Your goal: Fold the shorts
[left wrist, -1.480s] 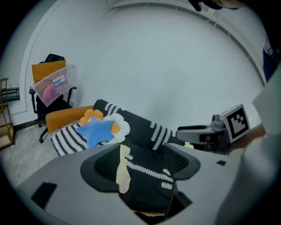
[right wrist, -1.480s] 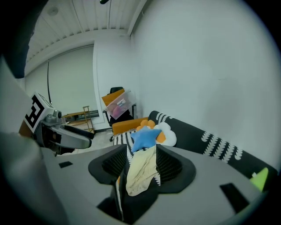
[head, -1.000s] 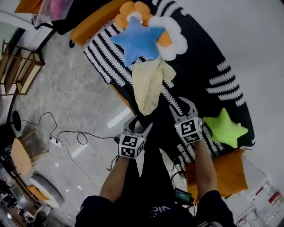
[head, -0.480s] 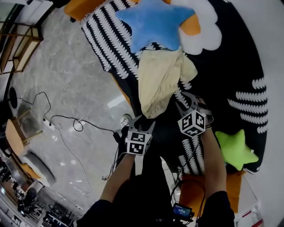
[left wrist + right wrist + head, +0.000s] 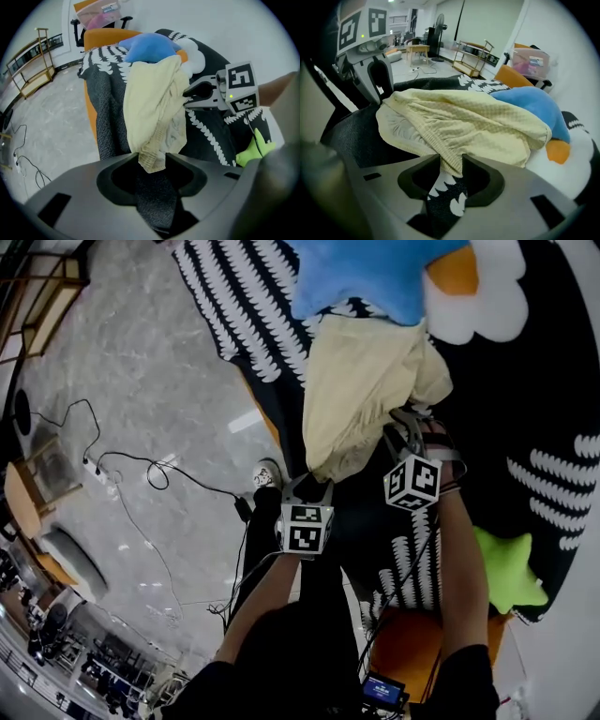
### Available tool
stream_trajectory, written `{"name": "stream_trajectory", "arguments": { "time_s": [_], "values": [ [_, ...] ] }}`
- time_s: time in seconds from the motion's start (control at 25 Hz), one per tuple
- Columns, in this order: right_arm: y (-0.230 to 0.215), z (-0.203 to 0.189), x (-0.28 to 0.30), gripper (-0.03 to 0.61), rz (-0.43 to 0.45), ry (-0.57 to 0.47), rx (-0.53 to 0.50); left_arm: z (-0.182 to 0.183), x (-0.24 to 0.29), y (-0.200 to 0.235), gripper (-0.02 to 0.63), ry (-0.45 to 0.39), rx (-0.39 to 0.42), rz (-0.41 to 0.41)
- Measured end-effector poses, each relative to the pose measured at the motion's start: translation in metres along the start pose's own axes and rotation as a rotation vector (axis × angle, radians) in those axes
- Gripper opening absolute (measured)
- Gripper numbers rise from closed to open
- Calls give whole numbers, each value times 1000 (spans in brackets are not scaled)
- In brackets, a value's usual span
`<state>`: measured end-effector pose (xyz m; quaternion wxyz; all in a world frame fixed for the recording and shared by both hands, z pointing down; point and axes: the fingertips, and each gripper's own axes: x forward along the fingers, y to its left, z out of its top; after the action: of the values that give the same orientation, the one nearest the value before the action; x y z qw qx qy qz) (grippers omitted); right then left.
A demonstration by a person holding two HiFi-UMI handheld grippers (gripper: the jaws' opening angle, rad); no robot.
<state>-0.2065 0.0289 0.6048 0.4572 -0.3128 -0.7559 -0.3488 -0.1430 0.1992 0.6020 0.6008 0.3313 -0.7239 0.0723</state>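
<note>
Pale yellow shorts (image 5: pixel 366 399) lie crumpled on a black-and-white patterned blanket (image 5: pixel 525 427), their waistband towards me and hanging over the blanket's edge. My left gripper (image 5: pixel 311 482) points steeply down at the near corner of the waistband. In the left gripper view the shorts (image 5: pixel 150 103) end in a waistband corner pinched between the left gripper (image 5: pixel 149 157); its jaws have just been closing. My right gripper (image 5: pixel 405 423) is at the waistband's right side. In the right gripper view the right gripper (image 5: pixel 451 164) has the ribbed band of the shorts (image 5: pixel 478 122) between its jaws, which have also just closed further.
A blue star pillow (image 5: pixel 375 273) lies just beyond the shorts, against a white and orange flower cushion (image 5: pixel 487 296). A green star pillow (image 5: pixel 506 568) sits at the right, an orange cushion (image 5: pixel 422 643) near my feet. Cables (image 5: pixel 141 474) trail across the grey floor at the left.
Both grippers have come down from above the blanket's edge onto the shorts' waistband, and their jaws have narrowed onto it. The shorts and pillows fill more of the head view.
</note>
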Motion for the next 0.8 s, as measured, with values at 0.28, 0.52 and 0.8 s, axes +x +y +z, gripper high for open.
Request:
{"name": "stream_trajectory", "arguments": {
  "time_s": [0.28, 0.52, 0.8],
  "values": [
    [13, 5, 16, 147, 58, 27, -109, -26, 24, 26, 217, 105, -268, 33],
    [22, -5, 1, 55, 112, 24, -98, -22, 15, 25, 74, 116, -164, 36],
    [38, -27, -69, 55, 139, 71, -102, -8, -23, -4, 34, 40, 85, -3]
  ]
}}
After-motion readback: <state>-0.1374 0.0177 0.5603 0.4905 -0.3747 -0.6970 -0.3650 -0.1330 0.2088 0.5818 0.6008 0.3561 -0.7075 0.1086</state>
